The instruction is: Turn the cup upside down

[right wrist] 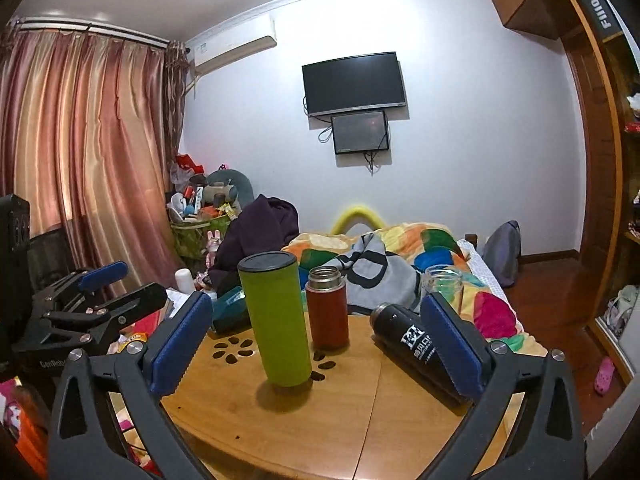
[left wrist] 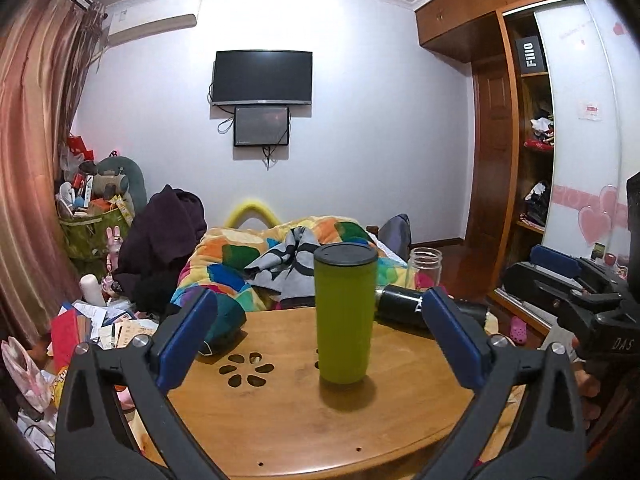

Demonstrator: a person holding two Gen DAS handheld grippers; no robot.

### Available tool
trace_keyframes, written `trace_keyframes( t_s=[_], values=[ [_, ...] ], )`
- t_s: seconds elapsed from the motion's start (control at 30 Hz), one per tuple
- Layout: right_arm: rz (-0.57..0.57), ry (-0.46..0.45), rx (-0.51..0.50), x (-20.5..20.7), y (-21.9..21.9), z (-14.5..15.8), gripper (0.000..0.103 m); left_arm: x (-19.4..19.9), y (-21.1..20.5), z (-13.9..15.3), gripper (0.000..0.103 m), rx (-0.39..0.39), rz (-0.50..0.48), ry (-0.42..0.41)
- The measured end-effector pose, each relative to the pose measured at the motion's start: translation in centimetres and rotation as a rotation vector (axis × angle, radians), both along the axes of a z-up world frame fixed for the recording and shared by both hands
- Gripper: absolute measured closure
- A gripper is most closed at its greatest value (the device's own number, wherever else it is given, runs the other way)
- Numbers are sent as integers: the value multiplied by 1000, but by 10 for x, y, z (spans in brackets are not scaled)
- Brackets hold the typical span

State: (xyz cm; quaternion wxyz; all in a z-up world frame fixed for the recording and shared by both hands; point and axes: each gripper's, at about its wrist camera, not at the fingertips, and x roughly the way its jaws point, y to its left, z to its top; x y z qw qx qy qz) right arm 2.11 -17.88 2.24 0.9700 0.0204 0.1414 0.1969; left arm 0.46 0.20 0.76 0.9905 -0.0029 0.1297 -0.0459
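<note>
2 hand-held grippers are hovering over the near edge of a round wooden table (left wrist: 288, 432), both with blue-padded jaws spread wide and holding nothing. Between the jaws of the left gripper (left wrist: 320, 336), a tall green cup (left wrist: 345, 316) is standing upright near the table's middle, its dark lid on top. The right gripper (right wrist: 316, 340) is framing the same cup from the right. A red flask (right wrist: 327, 307) is standing just behind the cup, and a black bottle (right wrist: 416, 342) is lying on its side toward the right edge.
</note>
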Motion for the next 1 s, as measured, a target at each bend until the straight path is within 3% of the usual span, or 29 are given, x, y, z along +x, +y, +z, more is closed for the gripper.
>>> trace_keyframes(
  t_s=[0.3,1.0],
  values=[
    [-31,-9,0,-14,-7,-1,0,-18,-2,3,0,-35,16,-25],
    [-36,-14,-4,-22,-7,-5,0,-30,-7,2,0,-3,52,-57]
  ],
)
